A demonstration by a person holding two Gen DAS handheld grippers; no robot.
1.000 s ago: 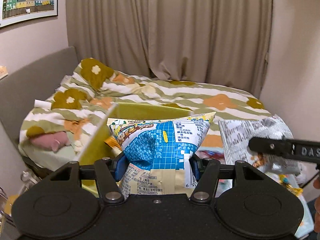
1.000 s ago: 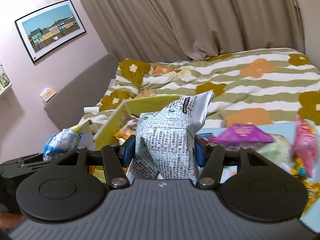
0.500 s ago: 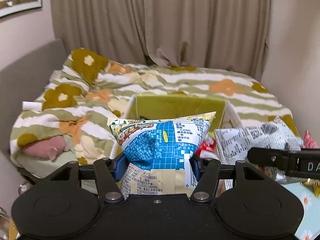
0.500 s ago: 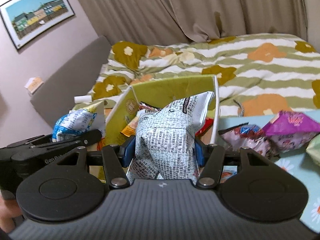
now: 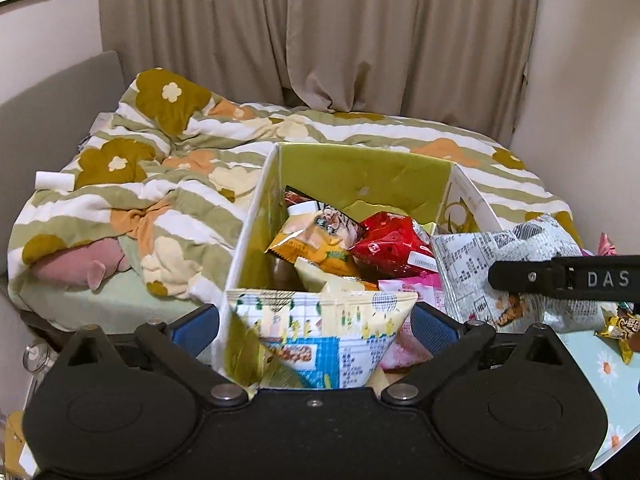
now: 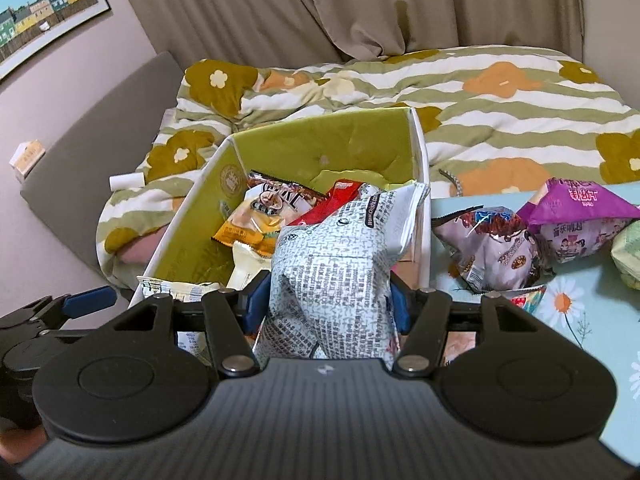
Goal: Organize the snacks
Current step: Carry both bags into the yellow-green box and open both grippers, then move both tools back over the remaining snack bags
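A green-lined box (image 5: 360, 176) (image 6: 320, 136) holds several snack packets. My left gripper (image 5: 316, 326) is open over the box's near edge; a blue and yellow snack bag (image 5: 320, 332) sits loose between the spread fingers, dropping into the box. It shows at the box's near corner in the right wrist view (image 6: 176, 284). My right gripper (image 6: 328, 300) is shut on a white newsprint-pattern snack bag (image 6: 336, 264), held above the box's right side; that bag also shows in the left wrist view (image 5: 480, 264).
A light blue flowered table (image 6: 580, 312) to the right carries more snacks: a purple bag (image 6: 576, 216) and a silver-purple bag (image 6: 492, 252). A bed with a flowered striped duvet (image 5: 200, 168) lies behind the box. Curtains hang at the back.
Both grippers moved forward over the box. My left gripper opened and let go of the blue and yellow bag, which sank lower. The right gripper still holds its bag.
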